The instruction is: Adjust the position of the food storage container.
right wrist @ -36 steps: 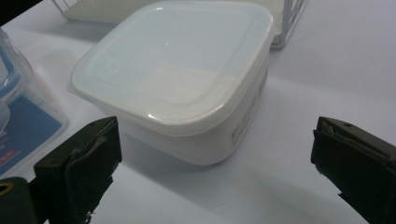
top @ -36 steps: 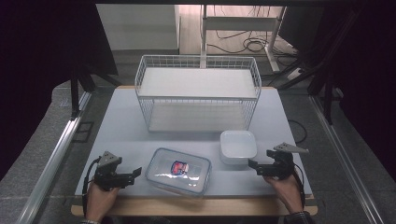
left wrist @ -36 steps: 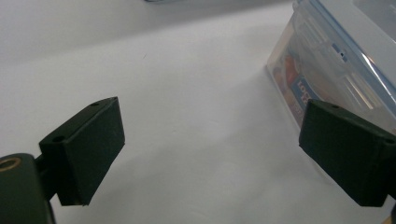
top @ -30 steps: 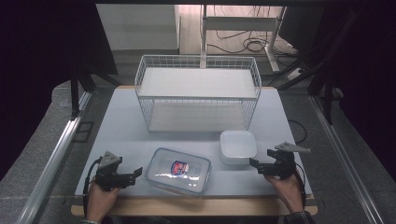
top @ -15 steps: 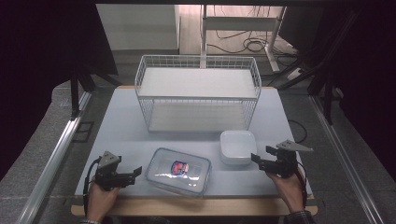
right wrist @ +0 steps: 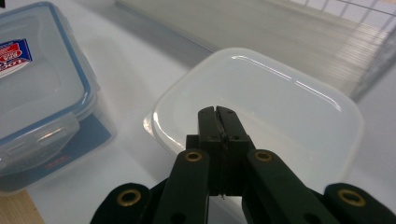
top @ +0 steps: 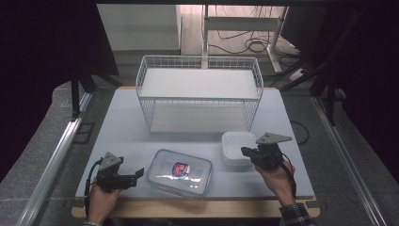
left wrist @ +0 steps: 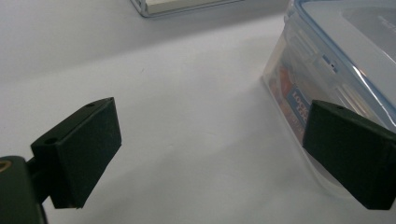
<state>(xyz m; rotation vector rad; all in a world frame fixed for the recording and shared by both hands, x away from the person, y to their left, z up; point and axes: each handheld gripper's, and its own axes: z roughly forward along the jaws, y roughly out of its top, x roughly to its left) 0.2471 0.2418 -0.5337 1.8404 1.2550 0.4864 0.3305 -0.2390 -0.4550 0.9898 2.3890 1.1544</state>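
The right gripper (right wrist: 218,111) has just closed its jaws together, with nothing between them, above the near edge of the white tub (right wrist: 261,116). The left gripper (left wrist: 210,149) stands wide apart on the bench (top: 117,127), one jaw beside the clear box (top: 179,172).

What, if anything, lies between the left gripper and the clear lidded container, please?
Nothing: in the high view, only bare table separates the left gripper from the clear lidded container.
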